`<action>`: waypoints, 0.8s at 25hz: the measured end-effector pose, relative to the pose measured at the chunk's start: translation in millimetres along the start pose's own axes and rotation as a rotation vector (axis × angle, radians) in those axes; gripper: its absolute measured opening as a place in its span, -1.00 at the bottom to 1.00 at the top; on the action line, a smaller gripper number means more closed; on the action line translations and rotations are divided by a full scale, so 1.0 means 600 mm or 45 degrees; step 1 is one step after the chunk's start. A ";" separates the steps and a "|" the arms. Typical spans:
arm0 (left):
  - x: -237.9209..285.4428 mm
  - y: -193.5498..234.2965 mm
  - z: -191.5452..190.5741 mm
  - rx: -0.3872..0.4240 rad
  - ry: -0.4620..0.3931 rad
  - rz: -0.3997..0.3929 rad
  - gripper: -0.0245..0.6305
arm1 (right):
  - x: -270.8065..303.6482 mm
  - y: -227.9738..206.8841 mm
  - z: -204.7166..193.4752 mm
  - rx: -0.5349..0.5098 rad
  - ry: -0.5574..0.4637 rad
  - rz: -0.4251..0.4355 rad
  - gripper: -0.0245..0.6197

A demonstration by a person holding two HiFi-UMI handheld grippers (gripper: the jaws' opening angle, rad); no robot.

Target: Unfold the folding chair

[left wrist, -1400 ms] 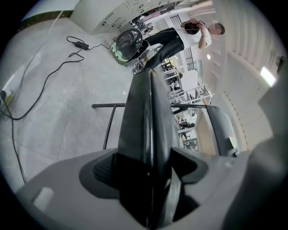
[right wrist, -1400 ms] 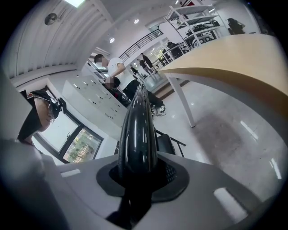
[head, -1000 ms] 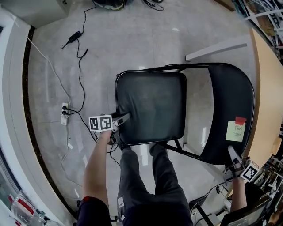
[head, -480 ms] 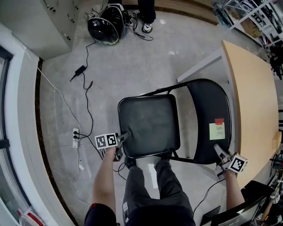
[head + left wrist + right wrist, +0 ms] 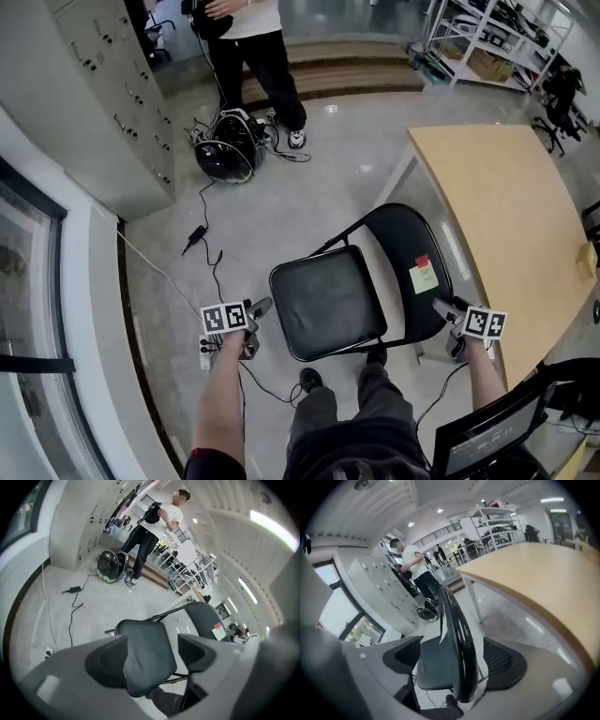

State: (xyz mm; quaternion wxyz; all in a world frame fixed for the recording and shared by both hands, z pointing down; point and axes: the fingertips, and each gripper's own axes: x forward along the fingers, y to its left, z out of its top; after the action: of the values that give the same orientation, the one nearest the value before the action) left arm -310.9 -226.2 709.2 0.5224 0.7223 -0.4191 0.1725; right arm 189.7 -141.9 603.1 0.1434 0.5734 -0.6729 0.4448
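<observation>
- A chair stands unfolded on a grey floor, seen from above by the person who holds the two grippers
- Its black seat lies flat; the black backrest rises on the seat's right, on the side nearest a wooden table
- A pale note with a red tab is stuck to the backrest's seat-facing side
- The left gripper hangs just off the seat's left front corner, clear of it
- Its jaws are wide apart and have just been closing a little; they hold nothing (the seat shows through the gap in the left gripper view, but well beyond the jaws)
- The right gripper sits at the near end of the backrest
- Its jaws have just been opening and now stand wide; the backrest's rounded rim runs between them, with a gap on the left side, so they are not clamped on it
- The wearer's legs in dark trousers and one shoe show just in front of the seat
- Further off, a second person stands by a black bag
- A black cable trails over the floor to the left of the chair
</observation>
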 end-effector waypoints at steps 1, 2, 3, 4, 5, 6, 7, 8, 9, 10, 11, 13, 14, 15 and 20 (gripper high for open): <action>-0.017 -0.010 0.018 0.024 -0.021 0.001 0.09 | -0.011 -0.001 0.008 -0.026 -0.017 -0.024 0.35; -0.034 -0.020 0.034 0.046 -0.041 0.001 0.09 | -0.023 0.001 0.017 -0.032 -0.041 -0.031 0.35; -0.048 -0.031 0.050 0.065 -0.061 -0.003 0.08 | -0.035 0.006 0.027 -0.024 -0.075 -0.025 0.35; -0.061 -0.044 0.065 0.081 -0.084 -0.014 0.08 | -0.048 0.014 0.039 -0.011 -0.116 -0.012 0.35; -0.071 -0.059 0.079 0.096 -0.107 -0.030 0.08 | -0.061 0.023 0.052 -0.002 -0.160 0.002 0.35; -0.079 -0.075 0.092 0.109 -0.130 -0.050 0.07 | -0.073 0.032 0.065 0.000 -0.201 0.014 0.35; -0.085 -0.091 0.103 0.123 -0.151 -0.070 0.07 | -0.083 0.042 0.076 -0.004 -0.237 0.024 0.35; -0.090 -0.108 0.112 0.139 -0.170 -0.089 0.06 | -0.090 0.052 0.086 -0.015 -0.266 0.035 0.35; -0.094 -0.124 0.120 0.155 -0.187 -0.107 0.06 | -0.096 0.062 0.095 -0.028 -0.292 0.048 0.35; -0.097 -0.140 0.127 0.172 -0.203 -0.124 0.05 | -0.101 0.072 0.102 -0.041 -0.312 0.061 0.35; -0.100 -0.155 0.131 0.188 -0.215 -0.142 0.04 | -0.103 0.081 0.106 -0.053 -0.327 0.074 0.35; -0.105 -0.187 0.134 0.219 -0.225 -0.175 0.03 | -0.106 0.093 0.108 -0.068 -0.342 0.094 0.31; -0.108 -0.203 0.134 0.237 -0.226 -0.189 0.01 | -0.105 0.100 0.109 -0.068 -0.342 0.108 0.27; -0.110 -0.218 0.136 0.255 -0.230 -0.196 -0.01 | -0.102 0.108 0.112 -0.066 -0.338 0.126 0.18; -0.116 -0.247 0.128 0.290 -0.235 -0.028 -0.92 | -0.091 0.123 0.109 -0.086 -0.284 0.149 -0.92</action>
State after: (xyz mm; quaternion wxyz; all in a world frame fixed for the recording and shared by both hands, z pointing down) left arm -249.8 -250.4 540.5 0.3981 0.7942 -0.4351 0.1460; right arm 160.3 -160.6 495.7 0.0609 0.5739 -0.7316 0.3629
